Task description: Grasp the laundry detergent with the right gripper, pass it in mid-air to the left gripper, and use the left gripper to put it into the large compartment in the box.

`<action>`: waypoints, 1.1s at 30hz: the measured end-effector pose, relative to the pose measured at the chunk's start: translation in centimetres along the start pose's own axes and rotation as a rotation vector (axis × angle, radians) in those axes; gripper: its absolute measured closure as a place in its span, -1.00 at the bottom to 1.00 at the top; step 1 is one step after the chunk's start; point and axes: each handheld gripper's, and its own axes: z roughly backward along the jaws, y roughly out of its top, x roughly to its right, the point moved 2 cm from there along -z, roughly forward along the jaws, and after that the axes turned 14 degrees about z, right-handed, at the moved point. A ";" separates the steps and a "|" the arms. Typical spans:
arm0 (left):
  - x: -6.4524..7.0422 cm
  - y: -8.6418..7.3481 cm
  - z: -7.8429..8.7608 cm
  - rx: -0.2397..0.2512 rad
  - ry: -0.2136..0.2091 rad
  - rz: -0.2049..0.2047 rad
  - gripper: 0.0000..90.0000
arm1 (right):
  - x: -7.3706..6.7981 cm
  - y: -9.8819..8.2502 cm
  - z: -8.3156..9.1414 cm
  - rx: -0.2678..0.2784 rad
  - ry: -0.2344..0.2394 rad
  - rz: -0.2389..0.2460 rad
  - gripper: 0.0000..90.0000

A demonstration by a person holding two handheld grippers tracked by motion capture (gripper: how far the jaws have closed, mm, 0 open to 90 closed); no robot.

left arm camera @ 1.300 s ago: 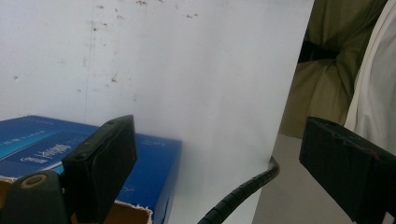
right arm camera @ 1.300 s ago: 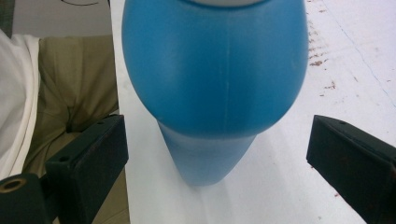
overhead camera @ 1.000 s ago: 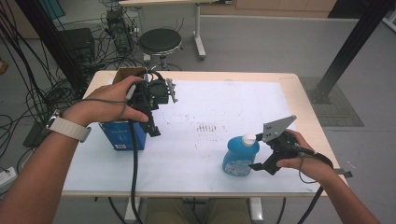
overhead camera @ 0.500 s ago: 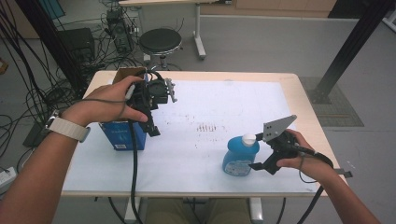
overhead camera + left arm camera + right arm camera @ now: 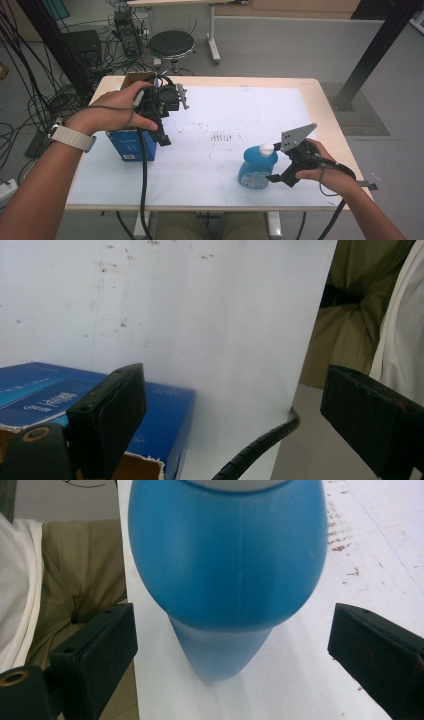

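A blue bottle (image 5: 255,167) with a white cap (image 5: 266,149) stands near the table's front right. My right gripper (image 5: 276,162) is just to its right, level with it. In the right gripper view the bottle (image 5: 225,555) stands close ahead and my right gripper (image 5: 232,614) is open, its jaws wide apart and clear of the bottle's sides. A blue box (image 5: 131,144) with an open cardboard top stands at the table's left. My left gripper (image 5: 161,136) hovers over its right edge, pointing down. In the left gripper view the gripper (image 5: 235,377) is open and holds nothing, the box (image 5: 165,405) under one jaw.
The white-covered table (image 5: 230,100) has faint marks in its middle. Behind it stand a black stool (image 5: 171,44) and tangled cables on the floor at the left. A black post (image 5: 380,45) rises at the back right. The left gripper's cable (image 5: 144,185) hangs over the front edge.
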 end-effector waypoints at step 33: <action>0.0 -0.1 0.1 -0.002 0.004 -0.003 -0.74 | -0.1 0.1 0.1 0.006 -0.006 0.004 -0.88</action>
